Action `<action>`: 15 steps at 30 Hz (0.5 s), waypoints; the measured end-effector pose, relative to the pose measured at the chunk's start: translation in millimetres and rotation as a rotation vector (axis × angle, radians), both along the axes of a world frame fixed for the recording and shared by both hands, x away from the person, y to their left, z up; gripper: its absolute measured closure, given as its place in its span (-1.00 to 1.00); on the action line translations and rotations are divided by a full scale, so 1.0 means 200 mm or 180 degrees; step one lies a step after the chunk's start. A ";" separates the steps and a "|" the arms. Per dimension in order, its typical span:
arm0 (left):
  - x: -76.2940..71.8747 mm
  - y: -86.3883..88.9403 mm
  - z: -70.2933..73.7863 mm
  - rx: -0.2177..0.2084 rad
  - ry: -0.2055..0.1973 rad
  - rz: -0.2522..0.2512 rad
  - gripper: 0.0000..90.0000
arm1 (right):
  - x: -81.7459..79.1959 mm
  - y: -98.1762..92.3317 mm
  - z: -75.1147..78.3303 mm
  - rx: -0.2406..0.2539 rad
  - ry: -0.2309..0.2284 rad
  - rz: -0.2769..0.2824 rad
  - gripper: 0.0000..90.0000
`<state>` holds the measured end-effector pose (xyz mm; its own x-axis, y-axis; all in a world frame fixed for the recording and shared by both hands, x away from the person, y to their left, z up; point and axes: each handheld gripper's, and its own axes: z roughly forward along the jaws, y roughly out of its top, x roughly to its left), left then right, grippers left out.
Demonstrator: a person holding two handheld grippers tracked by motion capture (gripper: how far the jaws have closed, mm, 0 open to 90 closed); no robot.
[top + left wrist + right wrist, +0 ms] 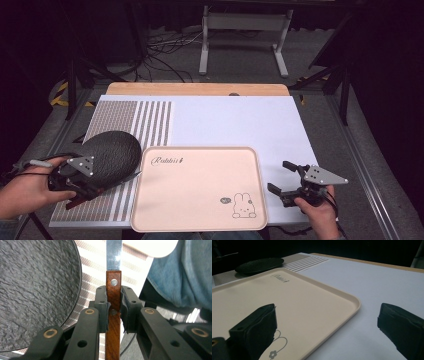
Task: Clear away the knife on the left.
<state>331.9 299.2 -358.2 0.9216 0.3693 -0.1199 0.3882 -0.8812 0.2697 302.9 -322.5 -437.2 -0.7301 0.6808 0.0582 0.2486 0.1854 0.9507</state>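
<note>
The left gripper (113, 307) clamps a knife's wooden handle (113, 290) (blade pointing up-frame); the right gripper (281, 179), lower right, gapes empty.

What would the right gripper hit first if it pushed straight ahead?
Probably nothing soon. The right gripper, fingers open, straddles the right rim of the pink tray, so that rim would pass between them. Height above the white mat is unclear.

Knife blade (114, 255) cut off at top edge; tray (150, 210) near edge clipped at the worktop's front; tray lettering too small to read.
</note>
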 end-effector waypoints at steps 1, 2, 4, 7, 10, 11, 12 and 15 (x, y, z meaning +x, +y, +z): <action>0.00 -0.01 0.01 -0.0019 -0.0051 -0.0011 0.73 | 0.00 0.00 0.00 -0.0001 -0.0001 0.0005 -0.92; -0.01 -0.02 0.01 -0.0043 -0.0056 0.0009 0.73 | 0.00 0.00 0.00 -0.0002 0.0000 0.0007 -0.92; -0.02 -0.04 0.02 -0.0125 -0.0005 0.0086 0.73 | 0.00 0.00 0.00 -0.0006 0.0004 0.0004 -0.93; -0.02 -0.07 0.03 -0.0205 0.0132 0.0282 0.73 | 0.00 0.00 0.00 -0.0004 0.0006 0.0013 -0.93; -0.02 -0.10 0.03 -0.0212 0.0120 0.0514 0.73 | 0.00 0.00 0.00 -0.0007 0.0004 0.0013 -0.93; -0.02 -0.11 0.03 -0.0248 0.0116 0.0587 0.73 | 0.00 0.00 0.00 -0.0005 0.0002 0.0013 -0.93; -0.02 -0.12 0.02 -0.0247 0.0136 0.0635 0.73 | 0.00 0.00 0.00 -0.0004 -0.0004 0.0013 -0.93; -0.02 -0.14 0.02 -0.0258 0.0121 0.0701 0.73 | 0.00 0.00 0.00 -0.0005 -0.0009 0.0014 -0.92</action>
